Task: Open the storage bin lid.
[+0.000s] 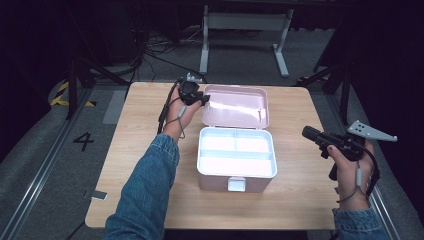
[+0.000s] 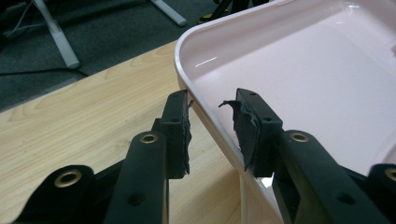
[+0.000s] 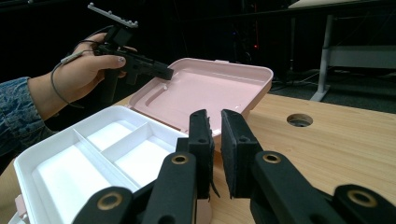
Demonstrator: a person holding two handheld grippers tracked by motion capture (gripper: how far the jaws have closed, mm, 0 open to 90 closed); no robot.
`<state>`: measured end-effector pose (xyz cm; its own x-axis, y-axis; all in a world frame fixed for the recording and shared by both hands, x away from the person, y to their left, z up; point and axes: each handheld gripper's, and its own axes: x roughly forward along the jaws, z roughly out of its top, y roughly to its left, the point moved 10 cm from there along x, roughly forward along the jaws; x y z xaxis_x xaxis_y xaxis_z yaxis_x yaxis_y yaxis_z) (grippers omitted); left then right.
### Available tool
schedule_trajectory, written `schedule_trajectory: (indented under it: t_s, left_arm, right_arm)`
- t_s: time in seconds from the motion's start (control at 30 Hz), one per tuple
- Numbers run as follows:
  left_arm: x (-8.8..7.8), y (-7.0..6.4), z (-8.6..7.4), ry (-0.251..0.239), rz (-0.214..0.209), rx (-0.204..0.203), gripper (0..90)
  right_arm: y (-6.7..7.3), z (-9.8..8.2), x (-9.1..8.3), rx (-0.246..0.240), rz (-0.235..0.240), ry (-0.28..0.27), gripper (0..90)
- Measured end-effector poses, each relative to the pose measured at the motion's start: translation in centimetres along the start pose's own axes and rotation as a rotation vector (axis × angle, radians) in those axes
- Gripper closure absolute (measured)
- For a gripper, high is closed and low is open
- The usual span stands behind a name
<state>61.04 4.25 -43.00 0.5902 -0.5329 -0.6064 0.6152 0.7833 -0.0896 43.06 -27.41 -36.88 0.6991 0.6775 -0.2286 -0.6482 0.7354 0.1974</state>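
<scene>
Gripping the rim of the pink lid (image 2: 299, 70), the left claw (image 2: 212, 128) straddles its edge, one jaw outside and one inside; whether the pads actually press on it I cannot tell. The lid already lies swung back behind the box (image 1: 236, 165), whose white tray (image 3: 93, 154) shows empty compartments. Opening looks done; letting go seems what remains. The right claw (image 3: 215, 144), jaws nearly together on nothing, waits beside the box.
</scene>
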Motion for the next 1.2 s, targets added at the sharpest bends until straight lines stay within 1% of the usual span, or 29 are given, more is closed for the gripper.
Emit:
schedule_trajectory:
  t_s: [0.07,0.13,0.17,0.2,0.23,0.3,0.33,0.37,0.4,0.47,0.5,0.63,0.7,0.73,0.77,0.83,0.87,0.9,1.0,1.1,1.13,1.17,1.2]
  left_arm:
    - [0.2,0.0,-0.2,0.014,0.001,-0.010,66.2]
    - [0.4,0.1,-0.4,0.022,0.007,-0.003,65.9]
    - [0.5,0.0,-0.5,0.025,0.004,-0.007,65.4]
    - [0.7,0.1,-0.7,0.037,0.007,-0.006,64.7]
    - [0.7,0.0,-0.9,0.042,0.003,-0.016,64.4]
    - [0.9,0.1,-1.0,0.046,-0.004,-0.017,64.1]
    - [1.1,0.1,-1.4,0.064,-0.012,-0.034,63.0]
    - [1.2,0.1,-1.6,0.074,-0.018,-0.040,62.6]
    - [1.2,0.1,-1.6,0.074,-0.018,-0.040,62.1]
    - [1.5,0.1,-2.0,0.089,-0.030,-0.063,60.9]
    - [1.5,0.1,-2.1,0.093,-0.036,-0.066,60.9]
    - [1.5,0.1,-2.4,0.094,-0.055,-0.074,57.6]
    - [1.3,0.1,-2.3,0.077,-0.055,-0.083,52.2]
    - [1.1,0.1,-2.2,0.073,-0.053,-0.081,49.2]
    - [0.9,0.1,-2.1,0.068,-0.047,-0.090,47.0]
    - [0.3,0.3,-1.9,0.056,-0.038,-0.073,42.5]
    - [0.1,0.3,-1.8,0.048,-0.036,-0.074,41.3]
    - [-0.4,0.2,-1.7,0.036,-0.036,-0.076,40.7]
    - [-1.5,-0.2,-1.2,0.007,-0.047,-0.057,39.0]
    - [-3.0,-0.9,-0.8,-0.013,-0.052,-0.016,38.6]
    - [-3.0,-0.9,-0.8,-0.013,-0.052,-0.016,38.3]
    - [-4.2,-1.6,-0.5,-0.033,-0.058,0.011,38.1]
    - [-4.8,-1.9,-0.4,-0.038,-0.059,0.018,38.0]
  right_arm:
    - [-0.1,0.0,0.0,-0.001,-0.001,-0.001,83.5]
    - [0.0,0.0,0.0,0.001,-0.001,0.000,83.4]
    - [0.0,0.0,0.0,0.001,0.000,0.000,83.4]
    - [-0.1,0.0,0.0,0.000,0.000,-0.001,83.4]
    - [-0.1,0.0,0.0,0.001,0.000,-0.002,83.4]
    - [0.0,0.0,0.1,0.004,0.001,-0.001,83.3]
    - [0.0,-0.1,0.1,0.003,0.002,0.002,83.0]
    - [0.0,-0.1,0.1,0.004,0.003,0.002,82.8]
    - [0.0,-0.1,0.1,0.004,0.003,0.002,82.8]
    - [0.1,-0.2,0.3,0.007,0.008,0.004,82.5]
    - [0.1,-0.2,0.3,0.007,0.008,0.004,82.5]
    - [0.1,-0.2,0.4,0.013,0.012,0.005,82.0]
    - [0.1,-0.1,0.5,0.015,0.015,0.002,81.6]
    - [0.1,-0.1,0.5,0.016,0.016,0.002,81.4]
    - [0.1,-0.1,0.6,0.015,0.015,0.001,81.1]
    - [0.2,-0.1,0.8,0.023,0.022,0.002,80.7]
    - [0.2,-0.1,0.9,0.020,0.024,0.006,80.5]
    - [0.2,-0.1,1.1,0.016,0.026,0.006,80.1]
    - [0.4,-0.2,1.4,0.019,0.028,0.013,79.1]
    - [0.4,-0.2,1.7,0.021,0.034,0.014,78.8]
    - [0.4,-0.1,1.8,0.018,0.035,0.016,78.7]
    - [0.5,-0.1,1.9,0.023,0.040,0.018,78.6]
    - [0.5,-0.1,2.0,0.021,0.041,0.019,78.5]
